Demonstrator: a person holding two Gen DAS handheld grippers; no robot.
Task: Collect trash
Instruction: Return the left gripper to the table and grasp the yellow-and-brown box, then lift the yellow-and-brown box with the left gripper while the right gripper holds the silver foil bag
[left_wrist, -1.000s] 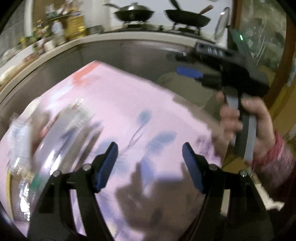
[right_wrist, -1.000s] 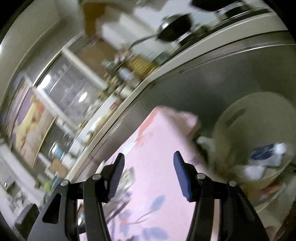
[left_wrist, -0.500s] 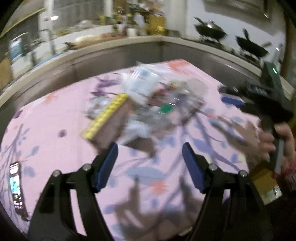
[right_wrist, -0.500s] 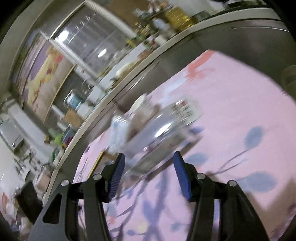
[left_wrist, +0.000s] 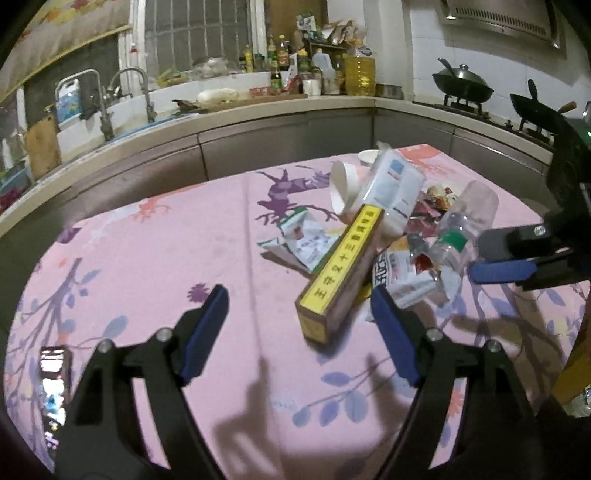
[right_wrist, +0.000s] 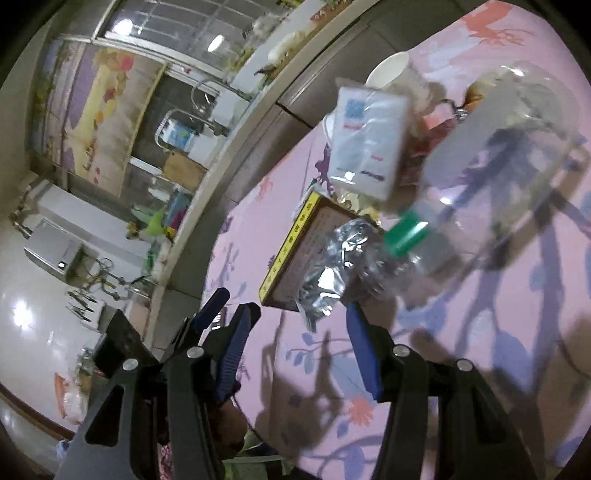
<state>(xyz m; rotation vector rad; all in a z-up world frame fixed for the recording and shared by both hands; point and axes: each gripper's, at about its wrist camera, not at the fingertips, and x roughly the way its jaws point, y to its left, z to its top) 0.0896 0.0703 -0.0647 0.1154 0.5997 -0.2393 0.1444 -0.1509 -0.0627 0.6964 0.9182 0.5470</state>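
Observation:
A heap of trash lies on the pink flowered tablecloth (left_wrist: 147, 258): a long brown box with a yellow side (left_wrist: 343, 273), a white paper cup (left_wrist: 345, 184), a clear packet with a white label (left_wrist: 395, 184), a clear bottle with a green label (left_wrist: 461, 229) and wrappers. My left gripper (left_wrist: 299, 332) has its jaws opening. The box's near end lies just ahead of them, untouched. My right gripper (right_wrist: 299, 350) is open, just short of a crumpled silver wrapper (right_wrist: 328, 266) lying on the box (right_wrist: 295, 254). From the right of the left wrist view, the right gripper (left_wrist: 491, 258) reaches toward the bottle.
A lit phone (left_wrist: 55, 384) lies near the table's left edge. A steel-fronted counter (left_wrist: 280, 125) with a sink, bottles and woks on a stove (left_wrist: 465, 88) curves behind the table. The left gripper (right_wrist: 212, 306) shows beside my right one.
Both views have swung left, from the stove side and a white bin, onto the trash heap. Both grippers have come close to the heap. The left jaws stand slightly wider.

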